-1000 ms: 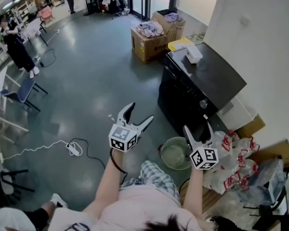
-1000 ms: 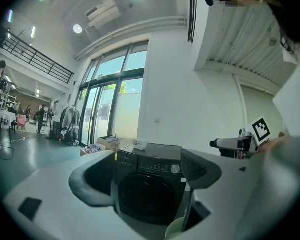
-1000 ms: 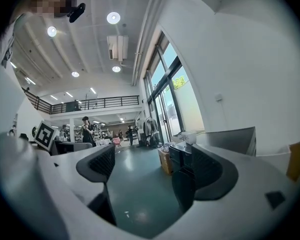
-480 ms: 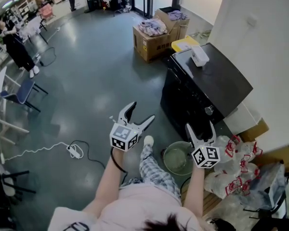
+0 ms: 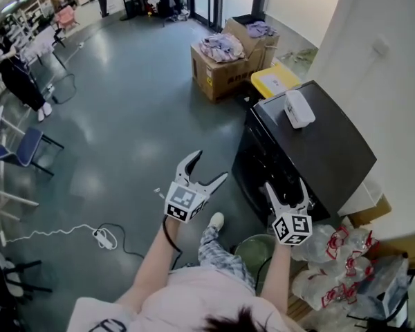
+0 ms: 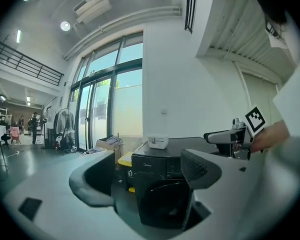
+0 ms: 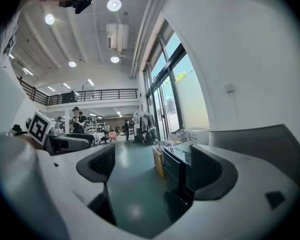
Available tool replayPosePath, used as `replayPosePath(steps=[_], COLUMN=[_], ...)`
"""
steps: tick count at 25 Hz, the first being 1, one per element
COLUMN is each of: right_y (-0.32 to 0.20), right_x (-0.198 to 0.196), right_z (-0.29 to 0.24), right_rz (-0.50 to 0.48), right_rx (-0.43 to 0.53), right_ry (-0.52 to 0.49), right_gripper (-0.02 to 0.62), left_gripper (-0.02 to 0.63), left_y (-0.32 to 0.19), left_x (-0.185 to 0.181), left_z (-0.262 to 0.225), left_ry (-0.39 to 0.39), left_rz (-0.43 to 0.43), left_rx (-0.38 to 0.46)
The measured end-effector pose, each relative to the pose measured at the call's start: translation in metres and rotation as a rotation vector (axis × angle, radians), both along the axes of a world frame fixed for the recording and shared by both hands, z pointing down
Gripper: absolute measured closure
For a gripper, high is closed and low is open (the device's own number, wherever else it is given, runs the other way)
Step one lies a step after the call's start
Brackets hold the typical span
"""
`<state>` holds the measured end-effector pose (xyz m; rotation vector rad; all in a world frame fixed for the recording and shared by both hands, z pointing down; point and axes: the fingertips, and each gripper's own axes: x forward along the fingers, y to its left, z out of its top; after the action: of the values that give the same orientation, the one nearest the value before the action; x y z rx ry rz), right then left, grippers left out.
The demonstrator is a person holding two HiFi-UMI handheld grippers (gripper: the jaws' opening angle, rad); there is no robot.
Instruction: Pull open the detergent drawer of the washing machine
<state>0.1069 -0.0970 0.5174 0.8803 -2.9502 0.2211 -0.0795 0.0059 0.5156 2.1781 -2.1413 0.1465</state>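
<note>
The black washing machine (image 5: 318, 151) stands at the right against the white wall, its front (image 5: 259, 161) facing left. In the left gripper view its front (image 6: 160, 194) fills the space between the jaws; the detergent drawer (image 6: 146, 165) is the left panel above the round door, and it looks flush. My left gripper (image 5: 209, 166) is open and hangs left of the machine front, touching nothing. My right gripper (image 5: 286, 185) is open beside the near top corner of the front, with nothing between its fingers. The right gripper view shows the machine (image 7: 177, 166) edge-on.
A white box (image 5: 299, 109) lies on the machine top. A yellow bin (image 5: 275, 80) and cardboard boxes (image 5: 225, 64) stand beyond it. A green basin (image 5: 256, 251) and plastic bags (image 5: 332, 254) lie near my feet. A power strip (image 5: 104, 237) and its cable lie on the floor at left.
The view has drawn closer to the washing machine. Both grippers, still open, now sit nearer its front, the right one at the near top corner rather than above the basin.
</note>
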Motion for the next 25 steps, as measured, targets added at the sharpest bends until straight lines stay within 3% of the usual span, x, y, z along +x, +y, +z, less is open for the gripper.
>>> replayPosePath(steps=[4,12,25], right_y=[-0.047,-0.122,-0.169], right_x=[-0.038,-0.070,-0.101], right_z=[-0.004,-0.007,-0.022], right_rz=[0.018,0.108,0.229], right_rx=[-0.005,-0.028,-0.031], right_ry=[0.000,0.013,0.024], right_gripper=[0.126,0.126,0.126], left_gripper=[0.212,0.212,0.212], left_y=[-0.058,-0.155,-0.241], left_x=[-0.030,-0.071,-0.084], left_z=[-0.002,-0.006,-0.011], left_ry=[-0.004,0.007,-0.026], left_rz=[0.049,0.143,0.331], left_rx=[-0.011,-0.039,-0.081])
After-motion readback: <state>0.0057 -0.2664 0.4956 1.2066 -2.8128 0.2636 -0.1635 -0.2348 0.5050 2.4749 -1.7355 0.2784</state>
